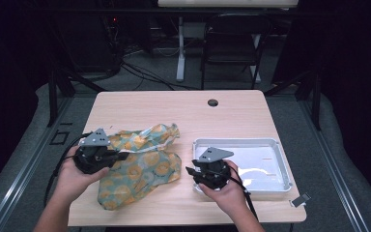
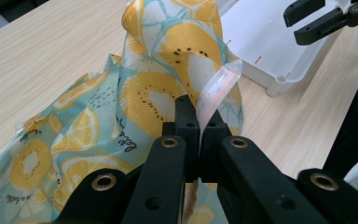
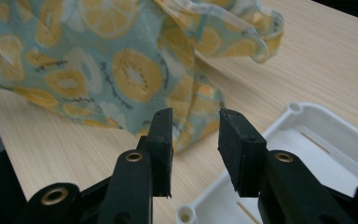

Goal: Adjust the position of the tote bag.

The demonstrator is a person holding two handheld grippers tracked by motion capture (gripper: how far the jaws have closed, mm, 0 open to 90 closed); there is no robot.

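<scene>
Left hand-held gripper [image 2: 193,109] pinching fruit-print bag [image 2: 135,93]; right hand-held gripper [image 3: 196,135] spread over tray [image 3: 307,135].

Left gripper [image 1: 118,157] and right gripper [image 1: 190,171], black jaws with brass-ringed screw holes, grey three-cornered top plates, black trailing cables

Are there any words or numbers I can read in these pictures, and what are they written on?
Bag: small dark handwriting-style words sit beside the printed lemon slices, too small and blurred to read for sure.
Tray: thin short marks, not letters.
Table: no writing.
</scene>
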